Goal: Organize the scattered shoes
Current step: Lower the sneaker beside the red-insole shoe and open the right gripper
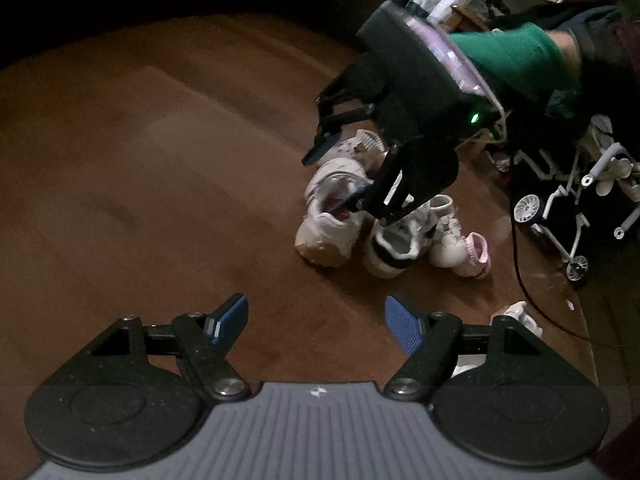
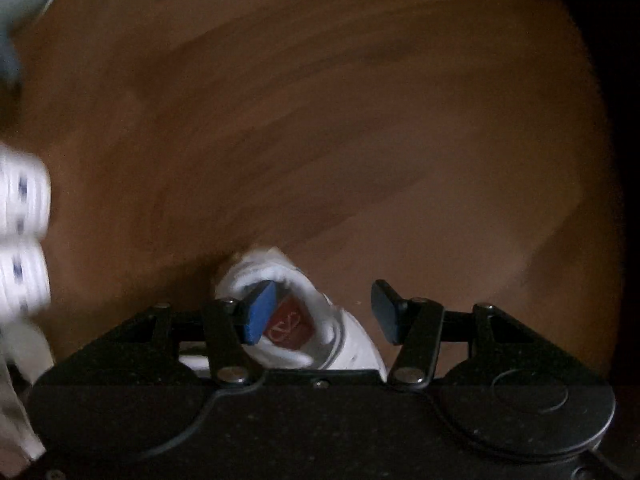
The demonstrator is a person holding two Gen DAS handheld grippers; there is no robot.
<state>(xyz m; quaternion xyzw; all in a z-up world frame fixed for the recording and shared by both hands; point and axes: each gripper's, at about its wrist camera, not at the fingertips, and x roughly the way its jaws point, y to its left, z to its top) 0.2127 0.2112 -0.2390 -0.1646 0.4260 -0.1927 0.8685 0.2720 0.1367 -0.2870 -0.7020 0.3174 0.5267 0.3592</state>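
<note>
The right gripper [image 2: 324,312] is held wide open over a white shoe [image 2: 304,320] on the floor [image 2: 360,140]; the left gripper [image 1: 316,324] is open and empty.

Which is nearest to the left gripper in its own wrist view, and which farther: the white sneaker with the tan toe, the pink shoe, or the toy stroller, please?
From the left gripper:
1. White sneaker with the tan toe, just ahead, slightly right.
2. Pink shoe, farther right in the shoe cluster.
3. Toy stroller, far right, beyond the shoes.
</note>
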